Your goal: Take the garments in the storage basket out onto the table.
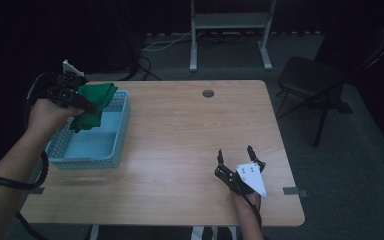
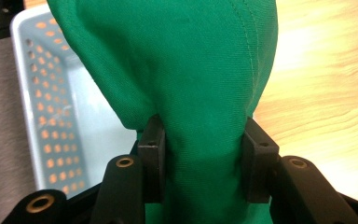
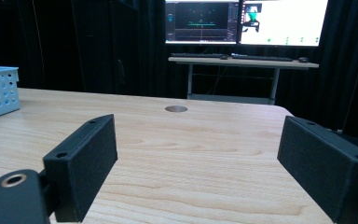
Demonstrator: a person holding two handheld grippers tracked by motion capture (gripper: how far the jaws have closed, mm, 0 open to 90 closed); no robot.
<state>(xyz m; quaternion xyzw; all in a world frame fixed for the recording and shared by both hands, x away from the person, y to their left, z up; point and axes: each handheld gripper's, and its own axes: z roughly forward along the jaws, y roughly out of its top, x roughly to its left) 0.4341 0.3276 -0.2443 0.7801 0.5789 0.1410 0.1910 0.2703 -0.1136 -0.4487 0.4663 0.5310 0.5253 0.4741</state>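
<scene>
A green cloth (image 1: 94, 102) hangs bunched over the light blue perforated basket (image 1: 114, 145) at the table's left side. My left gripper (image 1: 84, 104) is shut on the cloth and holds it above the basket's far end. In the left gripper view the green cloth (image 2: 182, 70) rises between the two black jaws, with the basket (image 2: 42, 116) below at the left. My right gripper (image 1: 236, 154) rests near the table's front right, open, with nothing between its fingers. The right gripper view looks across bare wood between its wide-apart jaws (image 3: 198, 163).
The wooden table (image 1: 180, 130) has a round cable hole (image 1: 208, 93) near its far edge. A black chair (image 1: 312, 80) stands to the right of the table and a metal stand (image 1: 230, 30) behind it. Monitors (image 3: 244, 21) sit on a far desk.
</scene>
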